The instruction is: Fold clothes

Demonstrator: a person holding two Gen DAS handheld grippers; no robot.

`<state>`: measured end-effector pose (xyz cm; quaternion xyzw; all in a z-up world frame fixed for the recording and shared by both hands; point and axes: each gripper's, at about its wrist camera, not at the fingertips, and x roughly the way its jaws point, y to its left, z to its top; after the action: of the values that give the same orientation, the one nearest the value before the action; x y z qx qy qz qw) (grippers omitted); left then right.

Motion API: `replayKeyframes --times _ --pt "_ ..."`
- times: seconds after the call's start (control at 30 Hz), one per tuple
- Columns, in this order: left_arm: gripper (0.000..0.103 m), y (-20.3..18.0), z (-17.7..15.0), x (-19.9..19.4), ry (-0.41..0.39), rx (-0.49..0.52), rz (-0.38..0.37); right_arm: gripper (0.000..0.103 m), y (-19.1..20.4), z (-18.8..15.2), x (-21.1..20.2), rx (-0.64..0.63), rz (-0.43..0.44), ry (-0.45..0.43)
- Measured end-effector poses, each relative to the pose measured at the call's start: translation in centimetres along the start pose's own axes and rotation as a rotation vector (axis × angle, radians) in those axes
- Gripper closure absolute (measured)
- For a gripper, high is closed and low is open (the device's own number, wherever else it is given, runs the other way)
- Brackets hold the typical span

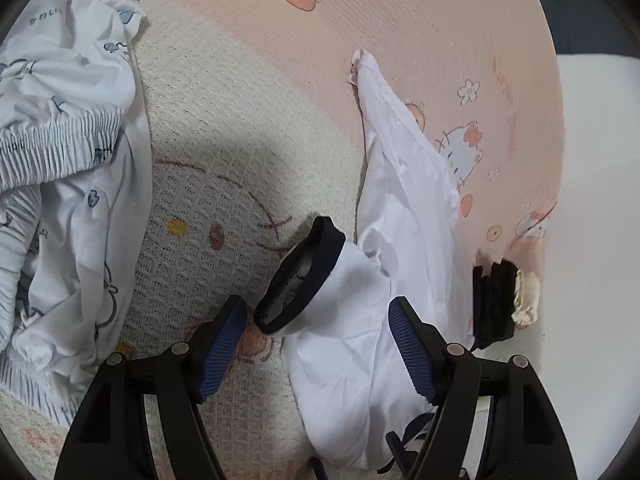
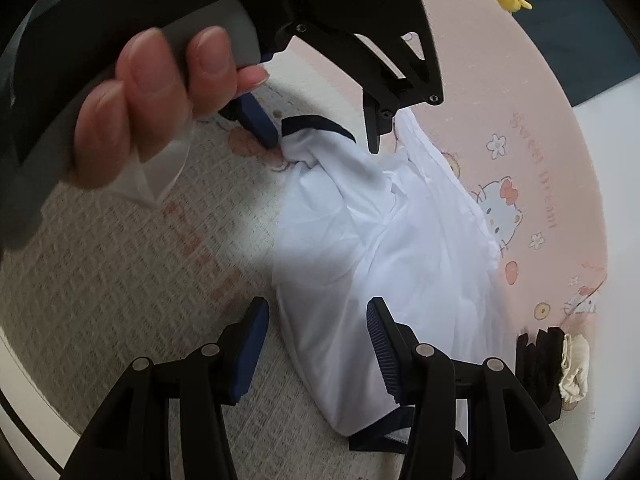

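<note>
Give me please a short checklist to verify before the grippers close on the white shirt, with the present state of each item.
1. Left gripper jaws apart: ok, open, nothing pinched.
2. Sleeve between left jaws: ok, the navy cuff of the white shirt lies in the gap.
3. Right gripper jaws apart: ok, open.
4. Fabric between right jaws: ok, the shirt's lower part lies in the gap, pads not pressing it.
5. Shirt spread flat: not ok, bunched and wrinkled on the blanket.
6. Other clothes clear of the shirt: ok for the printed garment, which lies apart; cannot tell for the black item at the shirt's edge.
</note>
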<state>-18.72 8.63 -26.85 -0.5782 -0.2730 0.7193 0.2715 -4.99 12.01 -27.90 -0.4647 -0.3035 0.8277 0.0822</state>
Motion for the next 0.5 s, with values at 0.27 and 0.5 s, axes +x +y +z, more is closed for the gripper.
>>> replayKeyframes --times 0.27,0.5 --pt "0.065 -0.6 -0.6 -0.1 -0.014 0.086 0.101 0.054 -1.4 -0.3 1.3 0.069 0.065 -0.012" --pt "0.098 -0.3 -1.1 -0.7 -0.077 0.094 0.212 0.097 -1.6 -0.2 1.7 0.102 0.160 -0.009"
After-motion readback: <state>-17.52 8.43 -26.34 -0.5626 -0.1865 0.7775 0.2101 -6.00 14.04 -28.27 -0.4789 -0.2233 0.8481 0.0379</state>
